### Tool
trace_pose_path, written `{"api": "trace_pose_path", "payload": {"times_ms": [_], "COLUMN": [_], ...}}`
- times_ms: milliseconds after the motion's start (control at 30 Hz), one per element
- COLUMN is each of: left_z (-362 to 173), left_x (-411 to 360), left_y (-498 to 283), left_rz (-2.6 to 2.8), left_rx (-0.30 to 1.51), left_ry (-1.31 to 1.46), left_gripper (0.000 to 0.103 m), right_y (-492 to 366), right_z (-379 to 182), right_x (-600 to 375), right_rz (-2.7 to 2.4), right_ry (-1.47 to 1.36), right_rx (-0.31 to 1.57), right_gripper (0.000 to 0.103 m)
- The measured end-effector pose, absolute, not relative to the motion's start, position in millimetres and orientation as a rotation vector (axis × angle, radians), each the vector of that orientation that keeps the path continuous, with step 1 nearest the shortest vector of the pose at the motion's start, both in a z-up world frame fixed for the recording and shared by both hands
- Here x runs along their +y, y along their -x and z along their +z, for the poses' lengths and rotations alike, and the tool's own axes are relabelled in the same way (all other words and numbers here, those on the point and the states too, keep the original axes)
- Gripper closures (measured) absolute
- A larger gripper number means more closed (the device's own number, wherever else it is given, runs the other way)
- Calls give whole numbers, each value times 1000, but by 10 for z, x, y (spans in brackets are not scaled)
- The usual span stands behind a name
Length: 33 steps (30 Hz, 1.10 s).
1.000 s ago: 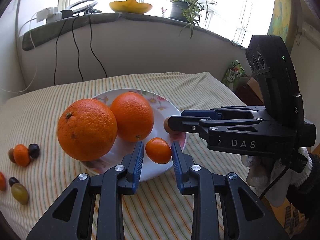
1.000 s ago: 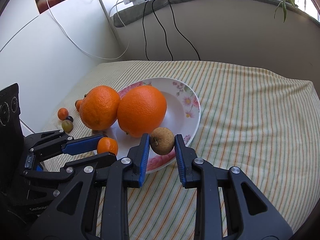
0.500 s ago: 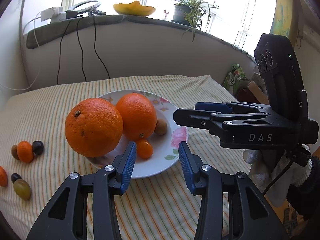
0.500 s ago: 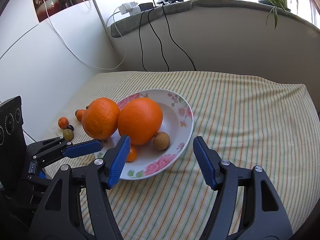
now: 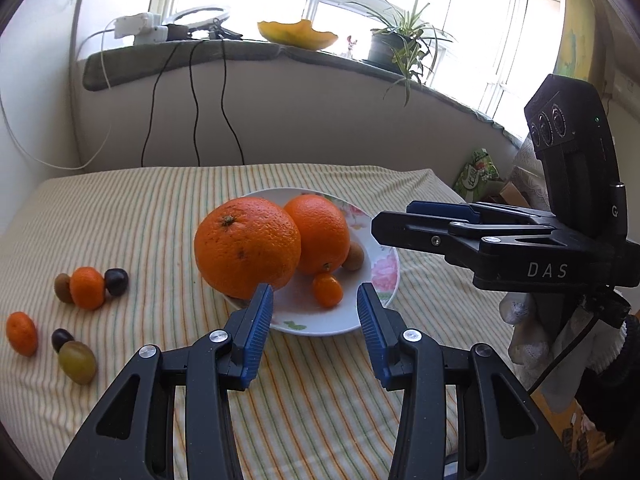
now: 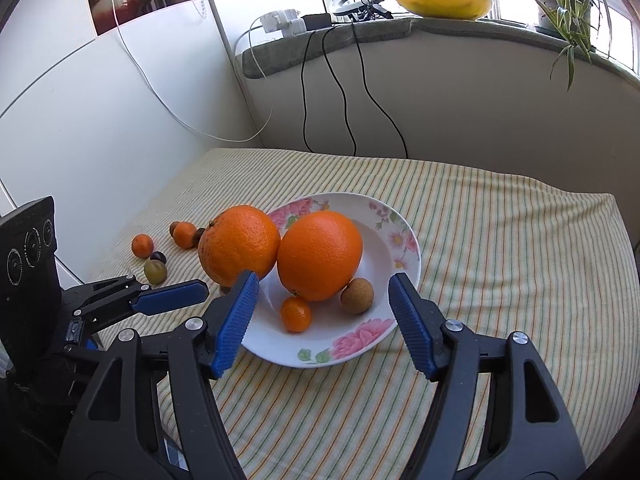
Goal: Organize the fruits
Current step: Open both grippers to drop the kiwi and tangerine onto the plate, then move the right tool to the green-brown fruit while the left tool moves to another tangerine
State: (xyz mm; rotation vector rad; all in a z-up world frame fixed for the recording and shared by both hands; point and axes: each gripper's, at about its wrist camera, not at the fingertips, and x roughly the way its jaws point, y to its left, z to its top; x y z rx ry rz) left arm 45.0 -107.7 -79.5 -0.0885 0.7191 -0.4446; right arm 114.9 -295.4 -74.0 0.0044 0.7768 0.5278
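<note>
A white flowered plate (image 5: 320,322) (image 6: 404,256) on the striped cloth holds two big oranges (image 5: 247,252) (image 6: 320,255), a small kumquat (image 5: 327,289) (image 6: 295,313) and a brown longan (image 5: 353,256) (image 6: 357,295). My left gripper (image 5: 315,312) is open and empty, just before the plate's near rim. My right gripper (image 6: 323,310) is open and empty, also short of the plate; it shows at the right in the left wrist view (image 5: 480,232).
Several small fruits lie on the cloth left of the plate: kumquats (image 5: 87,288) (image 5: 22,333), dark grapes (image 5: 116,281), a green grape (image 5: 77,362). They also show in the right wrist view (image 6: 156,271). A wall and windowsill with cables run behind the table.
Both grippers opened, dropping the kumquat and the longan on the plate, then drew back toward the near edge.
</note>
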Motion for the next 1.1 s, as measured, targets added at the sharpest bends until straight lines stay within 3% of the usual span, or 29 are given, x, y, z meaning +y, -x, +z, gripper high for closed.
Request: {"api": "trace_pose_path", "payload": {"times_ms": [633, 1100], "left_z": [-841, -1095], "left_x": [139, 986], "left_y": [-338, -331], "left_rz": [-194, -11], "left_rx": [689, 723], "left_ry": [204, 248], "left_gripper": [61, 61], "right_y": [-987, -918], "right_z": [-650, -932], "right_x": [-2016, -1223], "right_rz": [681, 826], "right_ry": [118, 217], "right_rx": [757, 821], "right_gripper": [33, 33]}}
